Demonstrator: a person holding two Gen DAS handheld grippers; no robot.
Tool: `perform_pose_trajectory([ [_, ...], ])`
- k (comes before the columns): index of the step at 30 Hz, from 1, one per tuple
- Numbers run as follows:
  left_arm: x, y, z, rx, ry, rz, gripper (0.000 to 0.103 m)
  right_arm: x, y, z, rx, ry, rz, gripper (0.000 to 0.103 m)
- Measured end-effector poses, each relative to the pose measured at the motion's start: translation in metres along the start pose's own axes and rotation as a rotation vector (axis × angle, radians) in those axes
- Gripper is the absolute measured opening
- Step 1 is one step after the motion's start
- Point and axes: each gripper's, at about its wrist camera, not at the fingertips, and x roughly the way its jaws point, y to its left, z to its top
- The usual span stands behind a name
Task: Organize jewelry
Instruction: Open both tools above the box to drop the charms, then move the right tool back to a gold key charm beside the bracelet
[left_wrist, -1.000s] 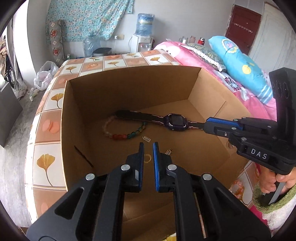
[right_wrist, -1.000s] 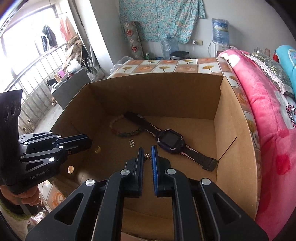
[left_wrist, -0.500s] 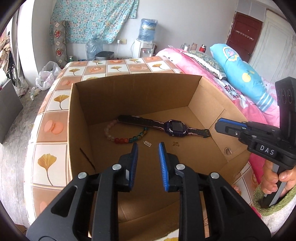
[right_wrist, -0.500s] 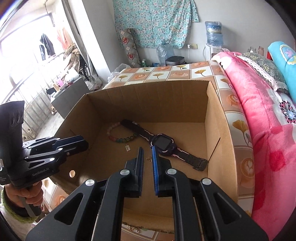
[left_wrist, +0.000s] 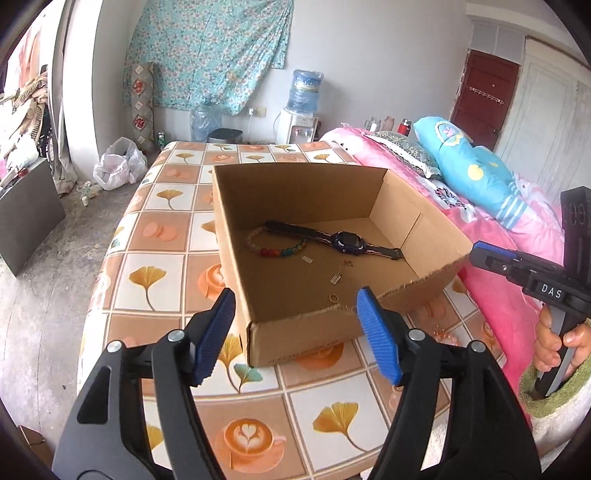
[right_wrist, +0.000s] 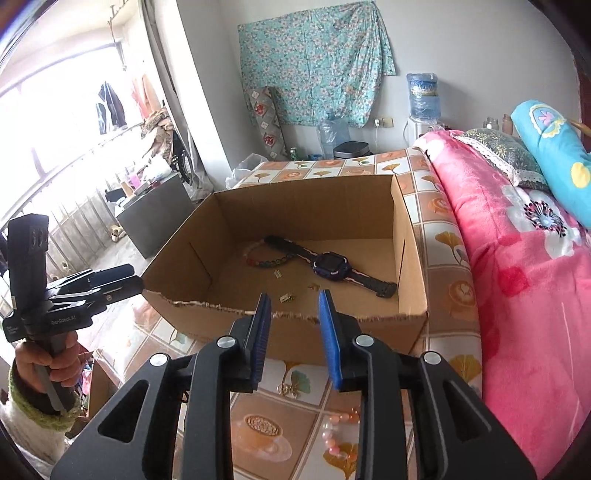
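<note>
Inside, a purple-faced watch (left_wrist: 347, 243) crosses a multicoloured bead bracelet (left_wrist: 275, 250); both claws just opened, empty.

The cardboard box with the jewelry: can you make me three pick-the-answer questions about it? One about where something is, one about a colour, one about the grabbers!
1. Where does the dark purple smartwatch lie?
A. inside the open brown cardboard box
B. on the pink blanket
C. on the floor

2. What colour are the ribbed pads on the gripper fingers?
A. red
B. blue
C. yellow

3. How does the left gripper stand?
A. shut on the watch
B. shut on the multicoloured bead bracelet
C. open with nothing between its fingers

Answers:
1. A: the watch lies flat on the box floor, its strap end over the bracelet.
2. B: both wrist views show blue pads on black fingers.
3. C: its jaws have just been opening and stand wide apart in front of the box, holding nothing.
</note>
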Motion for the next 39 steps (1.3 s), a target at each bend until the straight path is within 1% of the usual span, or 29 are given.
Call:
perform_pose_trajectory([
  [3,-0.010,0.002,-0.021,0.000,0.009,0.000,0.074,0.000,0.003,-0.018,0.033,0.039,0.011,0.027],
  [7,0.005,-0.002,-0.053,0.008,0.088,0.010,0.077,0.022,0.011,-0.043,0.046,0.139,0.036,0.025],
  [9,0.018,-0.006,-0.068,0.018,0.131,0.033,0.077,0.040,0.016,-0.053,0.044,0.215,0.005,0.023],
  [10,0.025,-0.009,-0.075,0.025,0.152,0.038,0.077,0.049,0.016,-0.056,0.043,0.250,-0.016,0.019],
  [11,0.029,-0.010,-0.083,0.031,0.166,0.044,0.077,0.059,0.016,-0.060,0.042,0.284,-0.043,0.018],
  [13,0.039,-0.017,-0.093,0.051,0.192,0.053,0.077,0.071,0.014,-0.063,0.044,0.315,-0.065,0.017],
  [15,0.043,-0.023,-0.101,0.074,0.201,0.057,0.077,0.079,0.013,-0.063,0.035,0.327,-0.083,0.016],
  [16,0.045,-0.026,-0.103,0.085,0.203,0.061,0.077,0.083,0.013,-0.062,0.030,0.345,-0.110,0.015],
  [18,0.047,-0.028,-0.107,0.094,0.209,0.058,0.077,0.091,0.014,-0.061,0.008,0.353,-0.127,0.015],
  [20,0.048,-0.031,-0.111,0.095,0.216,0.057,0.077,0.099,0.017,-0.062,-0.016,0.360,-0.163,0.014],
  [22,0.049,-0.032,-0.112,0.099,0.219,0.062,0.077,0.107,0.020,-0.064,-0.037,0.379,-0.170,0.013],
  [25,0.049,-0.030,-0.113,0.100,0.218,0.082,0.078,0.111,0.029,-0.064,-0.072,0.381,-0.174,0.012],
  [30,0.047,-0.027,-0.115,0.101,0.214,0.101,0.078,0.111,0.040,-0.067,-0.090,0.402,-0.139,0.012],
  [33,0.046,-0.027,-0.116,0.106,0.211,0.111,0.078,0.110,0.051,-0.071,-0.095,0.417,-0.095,0.012],
  [35,0.046,-0.027,-0.117,0.110,0.211,0.120,0.078,0.109,0.059,-0.074,-0.111,0.421,-0.074,0.008],
  [36,0.046,-0.027,-0.118,0.114,0.210,0.125,0.079,0.107,0.060,-0.075,-0.103,0.420,-0.062,0.006],
  [39,0.046,-0.027,-0.119,0.119,0.211,0.132,0.079,0.098,0.049,-0.070,-0.049,0.389,-0.058,0.005],
])
